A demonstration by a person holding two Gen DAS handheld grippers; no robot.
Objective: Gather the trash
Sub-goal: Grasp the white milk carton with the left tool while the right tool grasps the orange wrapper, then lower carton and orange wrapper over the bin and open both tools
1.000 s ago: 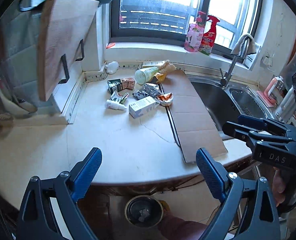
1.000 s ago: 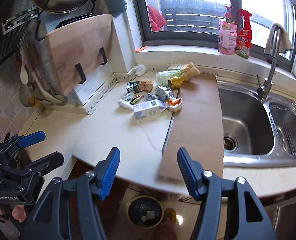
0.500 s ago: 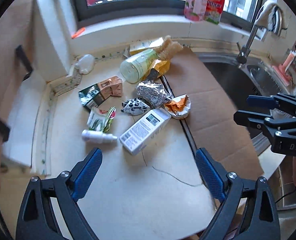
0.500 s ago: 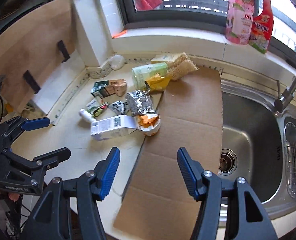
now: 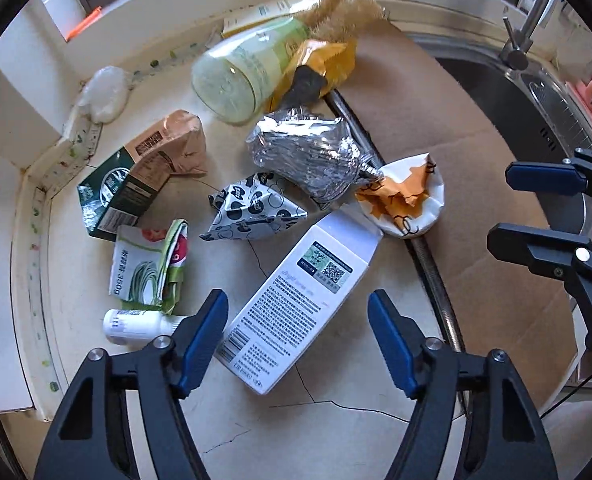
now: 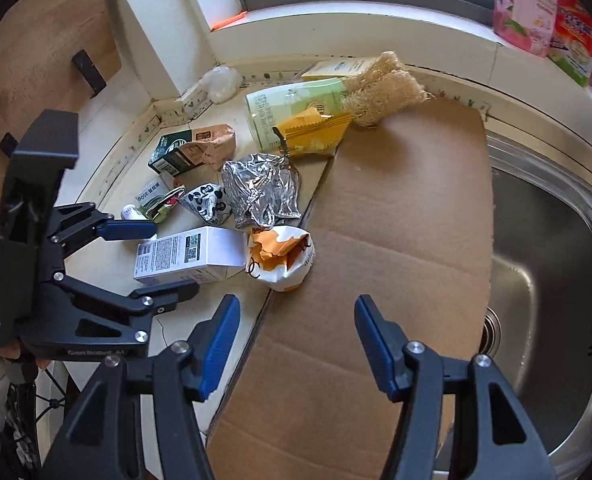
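A pile of trash lies on the pale counter (image 5: 256, 420). My left gripper (image 5: 296, 304) points down over a white printed box (image 5: 296, 300). Its jaws are closing with the box between them, and the pads are not pressing on it. Beyond the box lie a crumpled foil wrapper (image 5: 312, 156), a paper cup with orange wrapping (image 5: 404, 200), a black-and-white wrapper (image 5: 252, 210) and a green packet (image 5: 152, 268). My right gripper (image 6: 296, 312) hangs open over the brown cardboard (image 6: 396, 220), just short of the paper cup (image 6: 284, 256), with nothing between its fingers.
A pale green bottle (image 5: 240, 68), a yellow wrapper (image 5: 324, 64), a green-and-brown carton (image 5: 136, 176) and a small white bottle (image 5: 136, 324) lie further back and left. The steel sink (image 6: 544, 260) is right of the cardboard. A window ledge and wall close the back.
Both grippers have come down and forward from the counter's edge to the pile. The left jaws have narrowed around the white box. The right jaws keep the same width.
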